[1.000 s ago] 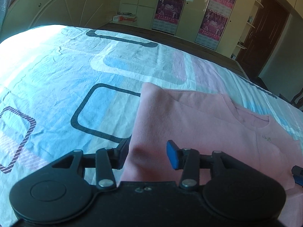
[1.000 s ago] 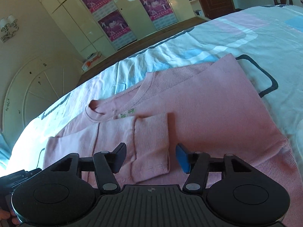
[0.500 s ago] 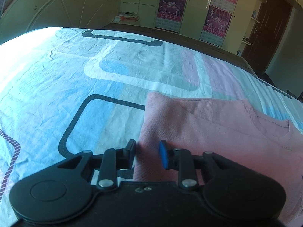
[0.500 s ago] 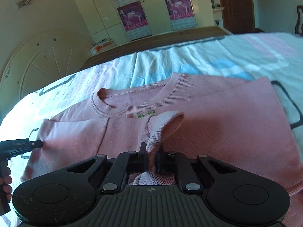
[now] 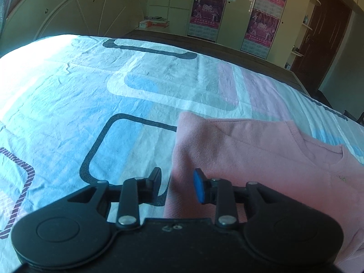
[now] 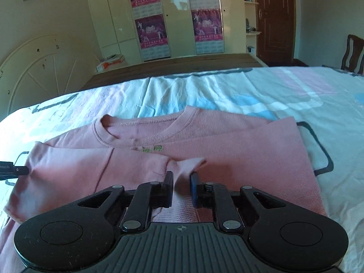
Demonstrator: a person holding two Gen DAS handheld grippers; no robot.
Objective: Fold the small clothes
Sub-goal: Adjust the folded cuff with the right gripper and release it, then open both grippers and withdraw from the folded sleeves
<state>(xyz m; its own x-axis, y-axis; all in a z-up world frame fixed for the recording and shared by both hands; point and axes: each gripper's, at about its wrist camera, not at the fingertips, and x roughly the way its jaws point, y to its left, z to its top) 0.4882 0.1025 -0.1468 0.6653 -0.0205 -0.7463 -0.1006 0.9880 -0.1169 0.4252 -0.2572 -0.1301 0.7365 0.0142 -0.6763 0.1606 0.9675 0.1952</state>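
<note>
Lying: pink sweater (image 6: 238,159) flat on the bedsheet (image 5: 113,95), neckline toward the far edge.
Sleeve: its cuff (image 6: 184,170) is between my right tongs (image 6: 182,187), narrow, just eased wider, fabric touching.
Left tongs (image 5: 176,185): slightly spread, just opening, straddling the sweater's side edge, not pinching.

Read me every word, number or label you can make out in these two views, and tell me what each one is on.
"2010": on the upper left poster on the wardrobe doors, and again on the lower right poster.
Other poster print and the calendar grids beneath: too small to read.
Green label below the neck of the pink top: blurred.
White lettering on the left gripper at the frame edge: unreadable.
Box by the headboard: too small.
</note>
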